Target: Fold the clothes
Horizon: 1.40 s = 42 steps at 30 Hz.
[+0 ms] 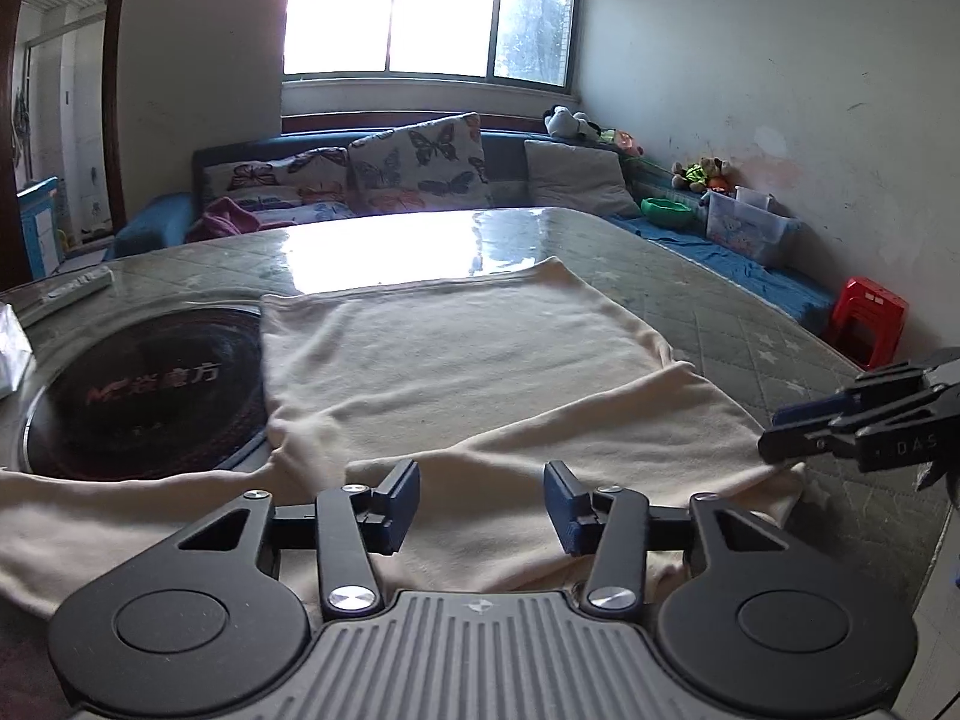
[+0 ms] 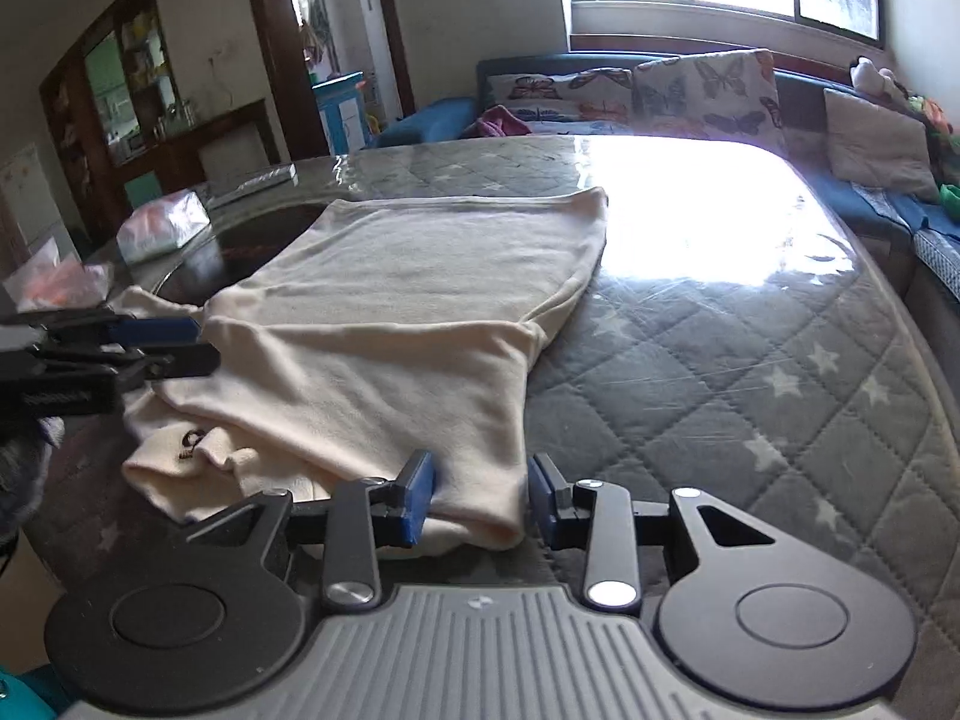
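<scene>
Right wrist view is showing me both grippers, left gripper (image 2: 198, 342) and right gripper (image 2: 480, 501), hovering wide open over the partly folded cream garment (image 2: 408, 300) lying on the surface (image 2: 750, 360), possibly needing another fold.

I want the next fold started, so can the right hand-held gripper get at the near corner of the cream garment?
Probably yes. The right hand-held gripper is open with the garment corner lying between its fingers, and nothing blocks it on the table.
</scene>
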Motion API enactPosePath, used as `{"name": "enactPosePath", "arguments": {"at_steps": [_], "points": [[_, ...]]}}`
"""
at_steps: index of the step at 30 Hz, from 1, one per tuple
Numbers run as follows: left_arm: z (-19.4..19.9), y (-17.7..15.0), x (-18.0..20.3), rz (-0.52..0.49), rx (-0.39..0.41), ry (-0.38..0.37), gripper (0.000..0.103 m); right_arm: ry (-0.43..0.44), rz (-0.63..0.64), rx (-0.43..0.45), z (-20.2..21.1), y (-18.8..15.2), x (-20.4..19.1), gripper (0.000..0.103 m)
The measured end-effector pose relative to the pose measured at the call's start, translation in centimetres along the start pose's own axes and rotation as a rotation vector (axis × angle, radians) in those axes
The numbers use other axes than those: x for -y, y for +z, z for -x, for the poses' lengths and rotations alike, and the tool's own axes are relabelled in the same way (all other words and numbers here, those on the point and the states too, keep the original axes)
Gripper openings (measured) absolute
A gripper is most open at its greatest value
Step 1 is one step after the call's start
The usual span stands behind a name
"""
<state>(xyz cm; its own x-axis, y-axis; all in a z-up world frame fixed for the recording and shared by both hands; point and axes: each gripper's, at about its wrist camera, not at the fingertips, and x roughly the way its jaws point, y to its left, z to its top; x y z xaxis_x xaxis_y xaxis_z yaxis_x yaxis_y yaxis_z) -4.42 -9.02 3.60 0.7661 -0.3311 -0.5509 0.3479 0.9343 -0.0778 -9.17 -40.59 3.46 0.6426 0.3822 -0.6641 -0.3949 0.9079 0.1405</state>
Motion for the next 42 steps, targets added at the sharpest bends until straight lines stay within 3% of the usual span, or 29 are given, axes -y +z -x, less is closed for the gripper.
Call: {"name": "enactPosePath", "arguments": {"at_steps": [4,9,13,17,20,24,30,42], "points": [[-0.8,0.4,0.1,0.021,0.01,-0.018,0.048,-0.006,0.04,0.051,0.2,1.6,0.0,0.034],[-2.1,0.6,0.1,0.046,-0.008,-0.024,0.048,0.036,0.076,0.081,-2.5,4.2,-1.3,0.034],[-2.7,0.0,-0.4,0.03,-0.049,0.054,0.044,0.037,0.089,0.066,-4.4,4.6,-1.5,0.034],[-1.1,-0.9,-1.7,0.023,-0.027,0.07,0.043,0.019,0.094,0.047,-5.8,4.2,-1.3,0.027],[0.1,-1.2,-2.2,0.008,-0.011,0.122,0.042,0.008,0.107,0.042,-5.8,4.2,-1.5,0.028],[1.7,-2.0,-3.6,0.067,-0.009,0.131,0.042,0.009,0.18,0.055,-4.9,4.5,-3.5,0.03],[4.0,-3.5,-6.4,0.181,-0.007,0.214,0.044,0.083,0.288,0.029,-5.1,3.6,-7.3,0.034],[7.8,-4.5,-12.4,0.346,0.019,0.422,0.06,0.159,0.408,0.022,-6.0,3.7,-13.6,0.034]]}}
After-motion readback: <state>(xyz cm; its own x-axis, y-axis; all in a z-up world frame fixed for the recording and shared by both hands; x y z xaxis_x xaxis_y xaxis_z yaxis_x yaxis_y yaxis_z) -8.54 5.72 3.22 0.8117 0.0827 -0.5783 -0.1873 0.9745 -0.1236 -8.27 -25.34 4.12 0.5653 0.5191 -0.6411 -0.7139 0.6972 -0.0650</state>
